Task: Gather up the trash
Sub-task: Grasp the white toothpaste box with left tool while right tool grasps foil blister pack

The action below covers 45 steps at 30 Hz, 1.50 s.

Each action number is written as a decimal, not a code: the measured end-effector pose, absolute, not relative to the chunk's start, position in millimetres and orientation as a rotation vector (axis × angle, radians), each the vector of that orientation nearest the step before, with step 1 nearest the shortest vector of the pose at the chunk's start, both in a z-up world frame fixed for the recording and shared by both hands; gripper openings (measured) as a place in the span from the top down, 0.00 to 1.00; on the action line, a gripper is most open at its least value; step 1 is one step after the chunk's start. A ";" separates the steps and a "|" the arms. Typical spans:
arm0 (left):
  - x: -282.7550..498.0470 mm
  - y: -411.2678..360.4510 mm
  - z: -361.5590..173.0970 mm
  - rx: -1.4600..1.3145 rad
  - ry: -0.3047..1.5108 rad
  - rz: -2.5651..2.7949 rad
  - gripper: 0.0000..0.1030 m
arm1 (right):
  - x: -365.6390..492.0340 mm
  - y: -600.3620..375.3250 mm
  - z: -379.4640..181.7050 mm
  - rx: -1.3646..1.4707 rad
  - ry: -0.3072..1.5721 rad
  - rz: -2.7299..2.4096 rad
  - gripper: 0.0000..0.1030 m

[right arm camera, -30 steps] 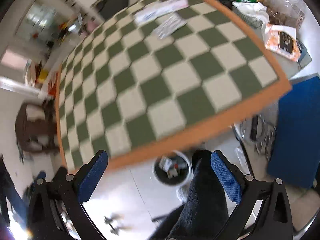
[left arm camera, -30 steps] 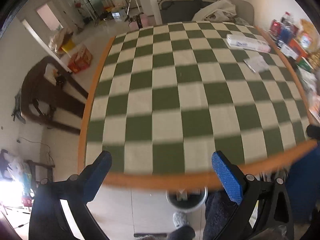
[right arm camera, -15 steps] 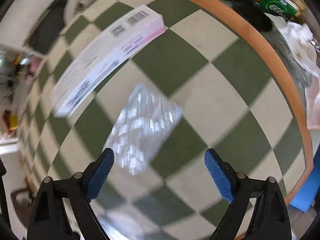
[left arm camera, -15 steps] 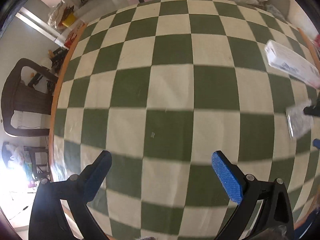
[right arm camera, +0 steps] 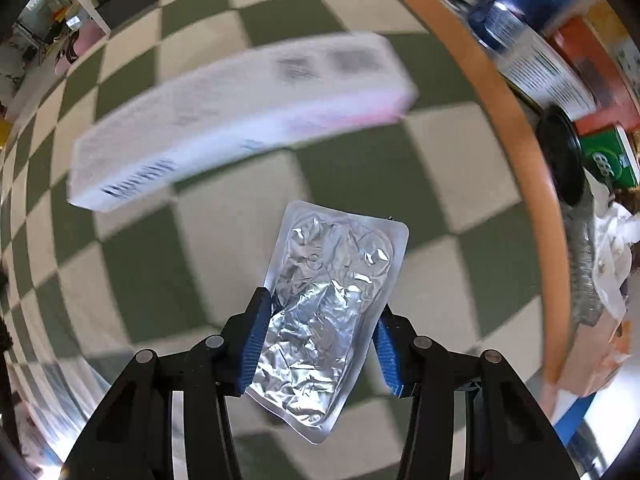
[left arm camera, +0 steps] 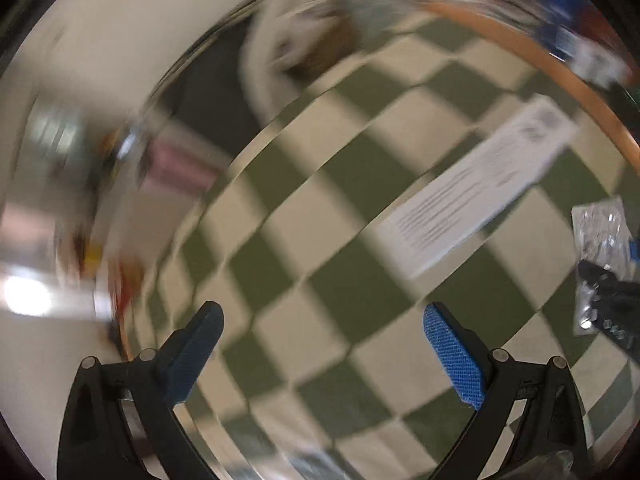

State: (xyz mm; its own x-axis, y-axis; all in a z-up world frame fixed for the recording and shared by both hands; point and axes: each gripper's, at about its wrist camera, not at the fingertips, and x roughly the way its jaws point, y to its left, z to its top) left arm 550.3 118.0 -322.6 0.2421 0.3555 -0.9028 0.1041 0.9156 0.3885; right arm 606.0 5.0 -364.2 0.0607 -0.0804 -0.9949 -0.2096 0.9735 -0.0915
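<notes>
Right gripper [right arm camera: 320, 344]: pinching the foil pack [right arm camera: 328, 320] at both sides, above the checkered cloth [right arm camera: 224, 256]. Left gripper [left arm camera: 320, 344]: fingers spread wide, holding nothing, over the cloth. White box [right arm camera: 240, 116]: beyond the pack, lying on the cloth. Clutter [right arm camera: 560, 64]: past the cloth's orange edge.

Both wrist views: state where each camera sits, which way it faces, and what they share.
Left wrist: on the left gripper, jaws open, facing across the checked table toward the box.
Right wrist: on the right gripper, looking down its fingers at the foil pack they clamp.
Shared: box, foil pack, table.
</notes>
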 end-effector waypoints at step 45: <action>441.4 120.0 -358.8 -0.234 1.556 0.251 0.45 | 522.4 -44.9 -397.9 -0.179 1.713 0.299 0.26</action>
State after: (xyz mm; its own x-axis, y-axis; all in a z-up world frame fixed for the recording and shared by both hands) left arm 441.4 120.0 -358.8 -0.0008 0.0109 -0.9999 -0.3040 0.9526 0.0106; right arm 522.4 -44.9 -397.9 -0.1642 0.0503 -0.9851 -0.2866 0.9532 0.0964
